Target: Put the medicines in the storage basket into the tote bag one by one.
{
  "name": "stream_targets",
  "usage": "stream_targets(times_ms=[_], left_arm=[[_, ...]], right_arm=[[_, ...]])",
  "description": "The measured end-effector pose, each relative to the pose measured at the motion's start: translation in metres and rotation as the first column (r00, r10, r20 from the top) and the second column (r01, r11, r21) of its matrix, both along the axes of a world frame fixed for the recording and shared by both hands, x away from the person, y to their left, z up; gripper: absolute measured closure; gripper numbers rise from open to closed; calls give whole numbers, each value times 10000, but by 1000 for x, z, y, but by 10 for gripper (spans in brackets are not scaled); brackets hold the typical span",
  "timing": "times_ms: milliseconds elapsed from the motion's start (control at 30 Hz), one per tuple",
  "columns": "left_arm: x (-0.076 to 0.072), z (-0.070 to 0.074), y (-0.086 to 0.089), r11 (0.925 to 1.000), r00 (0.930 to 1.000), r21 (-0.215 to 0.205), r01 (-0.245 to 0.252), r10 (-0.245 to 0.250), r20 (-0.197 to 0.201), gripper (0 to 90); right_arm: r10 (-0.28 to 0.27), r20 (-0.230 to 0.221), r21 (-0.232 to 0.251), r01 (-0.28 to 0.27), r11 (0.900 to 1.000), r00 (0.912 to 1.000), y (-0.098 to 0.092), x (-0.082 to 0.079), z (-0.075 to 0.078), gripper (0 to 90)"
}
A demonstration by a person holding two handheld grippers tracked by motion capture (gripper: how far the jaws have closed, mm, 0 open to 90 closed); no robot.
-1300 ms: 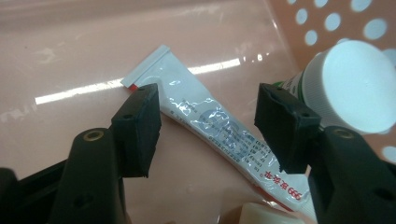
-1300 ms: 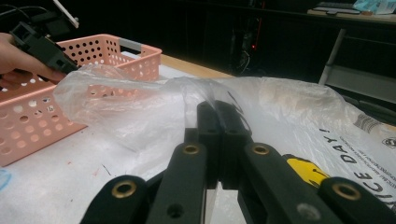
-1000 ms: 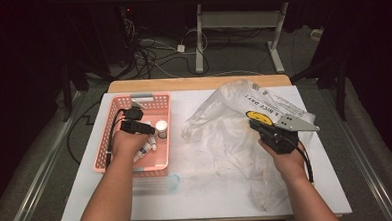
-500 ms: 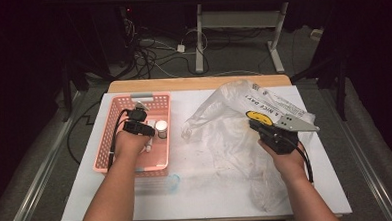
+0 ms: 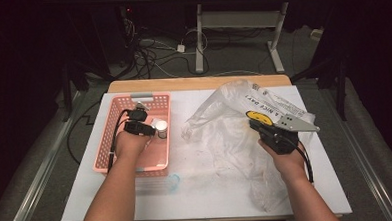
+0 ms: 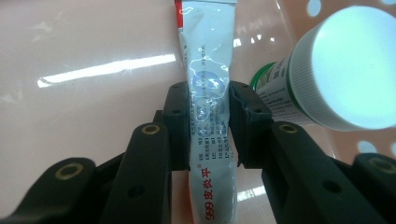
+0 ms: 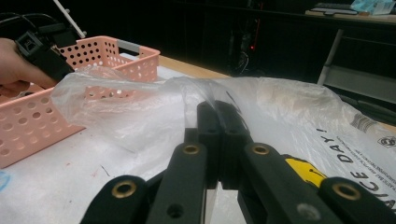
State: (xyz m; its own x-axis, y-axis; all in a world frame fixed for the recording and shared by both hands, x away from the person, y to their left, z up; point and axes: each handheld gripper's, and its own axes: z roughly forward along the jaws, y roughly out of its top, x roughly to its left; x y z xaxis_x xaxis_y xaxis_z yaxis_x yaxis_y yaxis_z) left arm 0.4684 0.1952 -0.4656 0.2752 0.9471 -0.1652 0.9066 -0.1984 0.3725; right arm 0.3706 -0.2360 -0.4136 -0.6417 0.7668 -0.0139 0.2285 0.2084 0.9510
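while the left gripper (image 6: 209, 123) points down into the pink basket (image 5: 110, 144), its jaws have just been closing and now sit against both sides of a white ointment tube (image 6: 208, 93) that runs lengthwise between them, lying flat on the basket floor. just to the right of the jaws stands a white-capped bottle (image 6: 341, 74). the right gripper (image 7: 218, 140) is clamped tight on a fold of the clear plastic bag (image 7: 154, 107), which spreads ahead of and around its jaws.

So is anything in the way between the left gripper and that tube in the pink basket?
No. The left gripper has just been closing, and the tube sits right between its jaws, pads against both sides. The white-capped bottle stands beside them, not between.
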Motion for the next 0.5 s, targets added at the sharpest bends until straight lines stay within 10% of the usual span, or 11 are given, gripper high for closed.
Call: stream_targets(times_ms=[500], left_arm=[[-14,22,12,9997,9901,-228,-117,148,1395,689]], right_arm=[[9,123,40,-9,10000,9999,-2,-1,2,900]])
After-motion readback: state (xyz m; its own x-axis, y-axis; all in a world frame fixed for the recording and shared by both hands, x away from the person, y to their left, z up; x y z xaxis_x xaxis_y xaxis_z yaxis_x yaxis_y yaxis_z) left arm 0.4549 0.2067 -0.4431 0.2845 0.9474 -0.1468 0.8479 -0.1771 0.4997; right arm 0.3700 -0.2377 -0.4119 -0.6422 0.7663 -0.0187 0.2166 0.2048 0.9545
